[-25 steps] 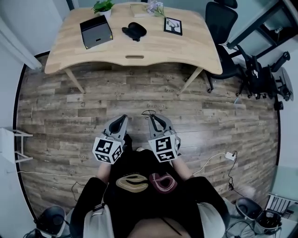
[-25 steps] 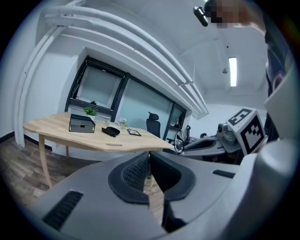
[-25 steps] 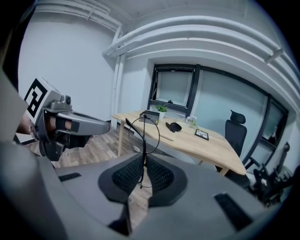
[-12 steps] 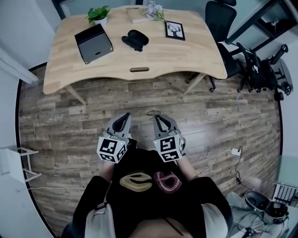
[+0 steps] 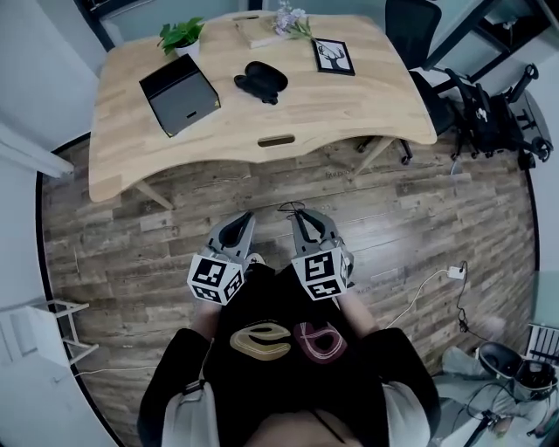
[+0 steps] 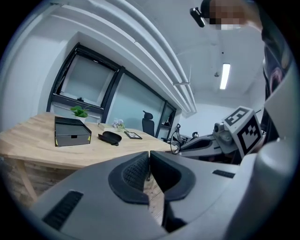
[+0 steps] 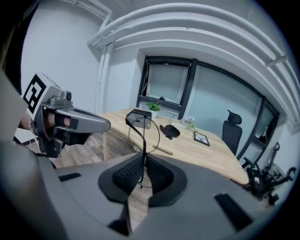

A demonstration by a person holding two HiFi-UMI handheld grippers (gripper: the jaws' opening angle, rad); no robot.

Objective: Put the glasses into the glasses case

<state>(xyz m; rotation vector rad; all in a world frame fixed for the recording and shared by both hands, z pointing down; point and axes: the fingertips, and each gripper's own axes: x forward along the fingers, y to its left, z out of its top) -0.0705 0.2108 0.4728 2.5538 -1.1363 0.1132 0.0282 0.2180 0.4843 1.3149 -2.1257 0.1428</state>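
Now nearer the table [image 5: 349,109] than a second before: in head view, near edge lower in the frame, case [image 5: 262,81] drawn larger, narrower strip of floor [image 5: 131,236] between edge and grippers. Grippers posed as before: side by side ahead of the torso, tips toward the table. Left gripper [image 5: 241,222]: jaws together, empty. Right gripper [image 5: 300,218]: clamped on glasses [image 5: 291,209], as in both earlier views. Case on the tabletop between box [image 5: 179,93] and picture [image 5: 334,56], well apart from the glasses.

Head view alone: whole tabletop from above, plant [image 5: 179,35] by the far edge, chair [image 5: 415,26] past the far right corner. Glasses here only a thin wire loop at the right jaw tips.

Right gripper view alone: one round rim upright above the pads [image 7: 124,177], a thin wire of the frame pinched between them. Rim overlapping box and table edge in the picture. Left gripper at left, level with the table.

Left gripper view alone: own pads meeting at the tips with bare floor showing below them. Right gripper's marker cube [image 6: 243,129] at right, ceiling lamp [image 6: 225,76] above. Case seen side-on, low and dark, just right of the box.
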